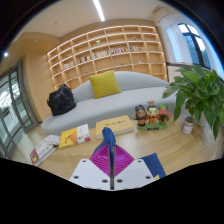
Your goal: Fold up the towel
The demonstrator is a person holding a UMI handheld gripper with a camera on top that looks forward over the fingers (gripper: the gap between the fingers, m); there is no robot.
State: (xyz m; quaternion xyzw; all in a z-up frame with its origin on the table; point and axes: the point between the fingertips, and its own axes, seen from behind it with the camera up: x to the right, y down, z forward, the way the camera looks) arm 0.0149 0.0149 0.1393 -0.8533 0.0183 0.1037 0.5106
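Gripper (110, 160) raised level, facing a sofa (100, 100); fingers closed together, pink pads touching, nothing visibly clamped. Open floor (150, 145) lies ahead, plant (200, 95) to the right.

gripper (111, 160) level; pink pads (103, 157) pressed together

Along the back wall, wide wooden shelving (105, 52) with books and small objects, upper centre of the frame. Below it, a long pale grey sofa (110, 98) with a yellow cushion (104, 85) at centre and a black bag (61, 100) at its left end. Upper right, a window (184, 42); right, a leafy green plant (201, 92). Far left, glazed doors (15, 100). Top centre, a ceiling strip light (99, 9). Lower centre, a wooden surface (130, 140) strewn with colourful books and toys.
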